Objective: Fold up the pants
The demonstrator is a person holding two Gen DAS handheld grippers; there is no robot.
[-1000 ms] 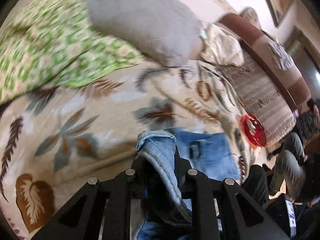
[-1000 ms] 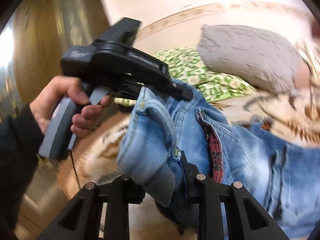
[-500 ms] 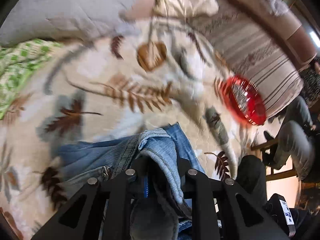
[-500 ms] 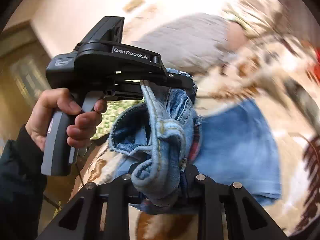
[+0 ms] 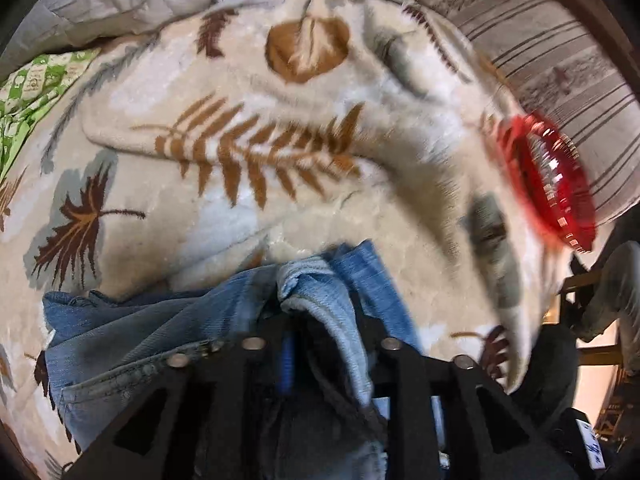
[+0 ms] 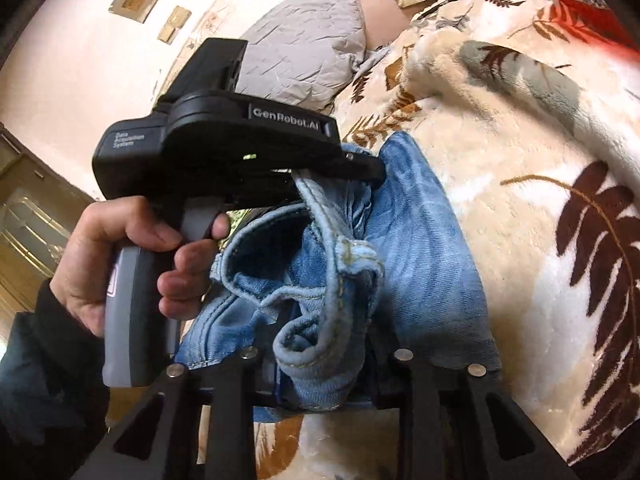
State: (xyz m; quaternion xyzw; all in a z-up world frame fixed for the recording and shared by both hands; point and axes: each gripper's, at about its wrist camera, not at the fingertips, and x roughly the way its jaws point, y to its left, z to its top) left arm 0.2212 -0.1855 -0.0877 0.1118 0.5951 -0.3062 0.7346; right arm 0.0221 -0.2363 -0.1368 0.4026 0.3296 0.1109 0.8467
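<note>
Denim jeans (image 6: pixel 420 264) on blanket (image 5: pixel 248 92), near its edge beside red dish (image 5: pixel 548 184). Left gripper (image 5: pixel 316 312) and right gripper (image 6: pixel 320 364) both clamped on bunched hem. Risk: thick wad slipping out, fold landing skewed.

Denim bunches hide both gripper tips; red bowl (image 5: pixel 548 184) blurred.

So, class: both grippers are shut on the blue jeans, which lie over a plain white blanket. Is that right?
Not quite. The blanket is not plain white: the left wrist view shows cream fabric printed with brown leaves. The rest holds: the left gripper and right gripper are each shut on the blue jeans.
</note>
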